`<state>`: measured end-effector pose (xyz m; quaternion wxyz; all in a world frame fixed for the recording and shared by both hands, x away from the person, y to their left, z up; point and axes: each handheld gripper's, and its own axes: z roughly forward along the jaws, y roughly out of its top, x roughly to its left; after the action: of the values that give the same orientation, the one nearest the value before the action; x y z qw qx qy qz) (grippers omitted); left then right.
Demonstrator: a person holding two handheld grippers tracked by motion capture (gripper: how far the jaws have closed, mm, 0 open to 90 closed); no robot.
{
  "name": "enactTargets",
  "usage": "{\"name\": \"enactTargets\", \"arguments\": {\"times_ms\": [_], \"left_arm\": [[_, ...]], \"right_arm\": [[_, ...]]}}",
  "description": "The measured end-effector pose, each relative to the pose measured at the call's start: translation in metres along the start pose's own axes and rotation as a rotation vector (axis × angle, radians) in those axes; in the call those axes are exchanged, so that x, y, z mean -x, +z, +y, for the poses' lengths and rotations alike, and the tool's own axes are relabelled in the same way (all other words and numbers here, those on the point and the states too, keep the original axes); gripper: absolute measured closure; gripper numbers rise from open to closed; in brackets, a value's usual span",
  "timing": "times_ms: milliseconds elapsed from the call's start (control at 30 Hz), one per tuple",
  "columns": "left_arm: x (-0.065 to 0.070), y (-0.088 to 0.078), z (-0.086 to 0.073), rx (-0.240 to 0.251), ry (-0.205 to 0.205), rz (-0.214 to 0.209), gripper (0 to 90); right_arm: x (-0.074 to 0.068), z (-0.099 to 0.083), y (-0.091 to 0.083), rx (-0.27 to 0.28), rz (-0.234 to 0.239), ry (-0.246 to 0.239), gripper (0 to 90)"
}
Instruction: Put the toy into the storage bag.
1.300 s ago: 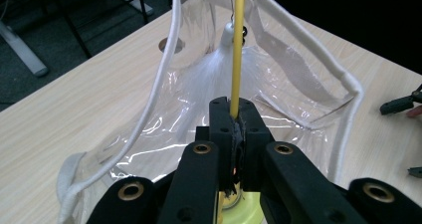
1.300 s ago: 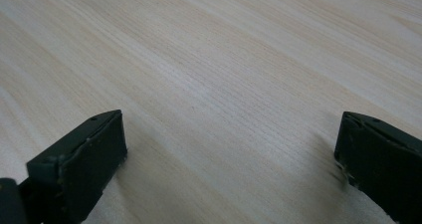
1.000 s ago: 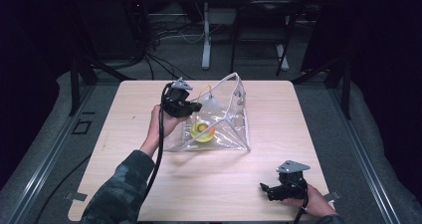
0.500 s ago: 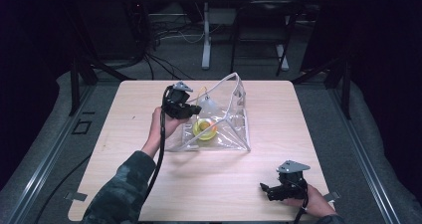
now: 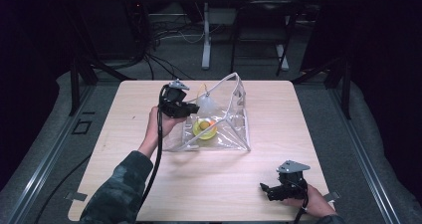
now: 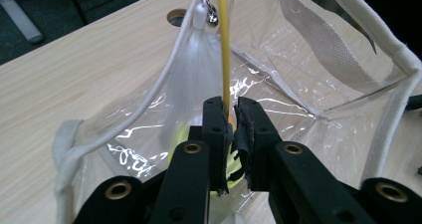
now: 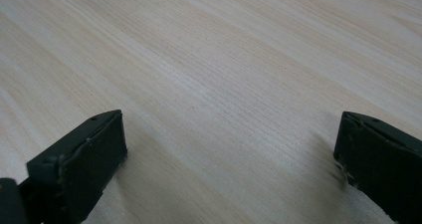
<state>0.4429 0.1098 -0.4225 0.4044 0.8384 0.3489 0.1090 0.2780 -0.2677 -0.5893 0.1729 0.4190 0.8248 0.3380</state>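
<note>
A clear plastic bag (image 5: 233, 126) with white trim stands open in the middle of the table. Inside it lies a yellow round thing (image 5: 205, 128) with a bit of orange. My left gripper (image 5: 193, 108) is at the bag's left side, shut on a thin yellow cord (image 6: 222, 40). This cord hangs from the white zipper pull (image 6: 203, 14). In the left gripper view the jaws of the left gripper (image 6: 230, 110) pinch the cord just above the bag's clear wall (image 6: 278, 92). My right gripper (image 5: 264, 188) rests low at the front right, and in its own view the right gripper (image 7: 229, 134) is open over bare wood.
The light wooden table (image 5: 308, 134) has a small round hole (image 6: 177, 16) beyond the bag. Dark floor, cables and table legs (image 5: 205, 40) lie past the far edge. The right gripper's hand (image 5: 313, 206) is near the front edge.
The yellow thing in the bag has shifted slightly toward the far side as the left gripper holds the cord. The right gripper has not moved.
</note>
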Motion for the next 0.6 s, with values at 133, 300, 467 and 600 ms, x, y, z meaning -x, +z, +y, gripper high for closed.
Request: {"name": "enactTargets", "arguments": {"times_ms": [133, 300, 467, 600], "left_arm": [[-0.001, -0.01, -0.002, 0.016, -0.004, -0.006, 78.7], [0.002, -0.024, -0.005, 0.023, 0.007, -0.001, 71.2], [0.003, -0.038, -0.012, 0.031, 0.006, 0.027, 60.4], [0.003, -0.049, -0.02, 0.049, -0.002, 0.048, 43.4]], "right_arm": [[0.0, 0.0, 0.0, 0.004, 0.003, 0.003, 0.0], [0.0, 0.0, 0.0, 0.0, 0.0, 0.0, 0.0], [0.0, 0.0, 0.0, 0.006, 0.002, 0.002, 0.0], [0.0, 0.0, 0.0, 0.005, 0.002, 0.002, 0.0]]}}
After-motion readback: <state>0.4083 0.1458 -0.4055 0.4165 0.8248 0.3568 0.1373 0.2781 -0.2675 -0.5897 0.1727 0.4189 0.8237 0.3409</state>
